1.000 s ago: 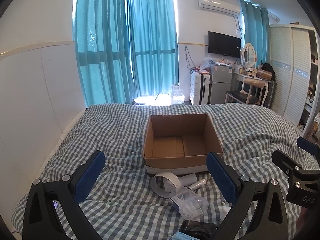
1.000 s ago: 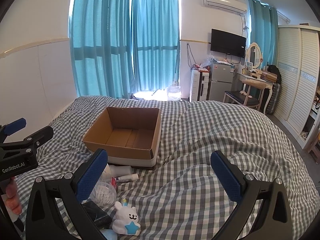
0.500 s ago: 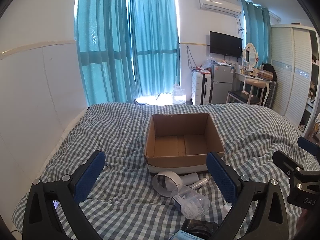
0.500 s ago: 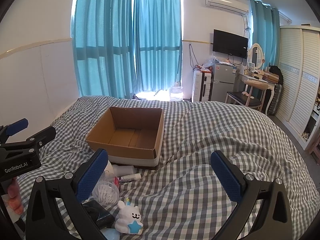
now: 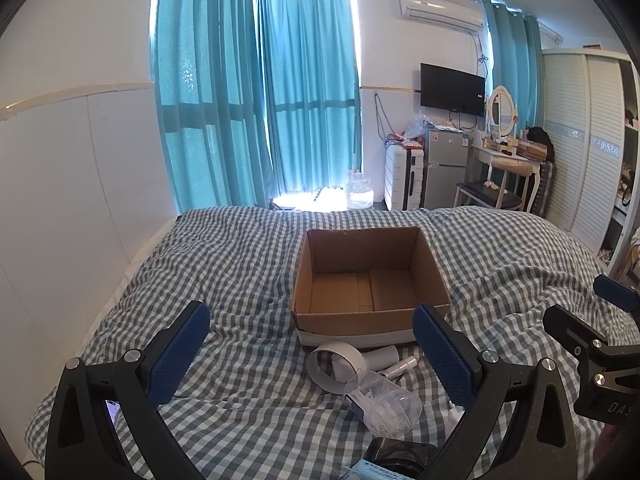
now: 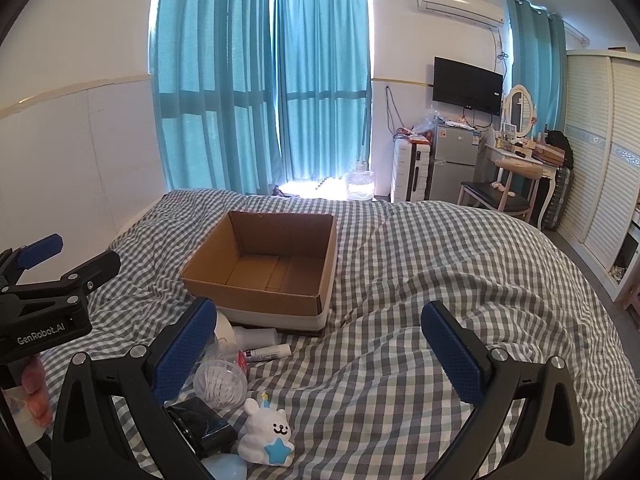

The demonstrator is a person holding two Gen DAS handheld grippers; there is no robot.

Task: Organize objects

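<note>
Blue-padded tongs, left (image 5: pixel 310 354) and right (image 6: pixel 320 350), gape wide (empty).

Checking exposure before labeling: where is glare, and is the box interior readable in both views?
Left wrist: floor under the curtains blown out, cardboard box interior evenly lit and sharp. Right wrist: same backlit glare at the window base, box floor readable, fisheye bending the wall trim; near items by the left finger soft.

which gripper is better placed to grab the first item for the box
Left, probably. The left gripper is open with the white ring fan and clear container between its fingers, before the empty cardboard box. The right gripper mostly frames bare bedspread.
</note>
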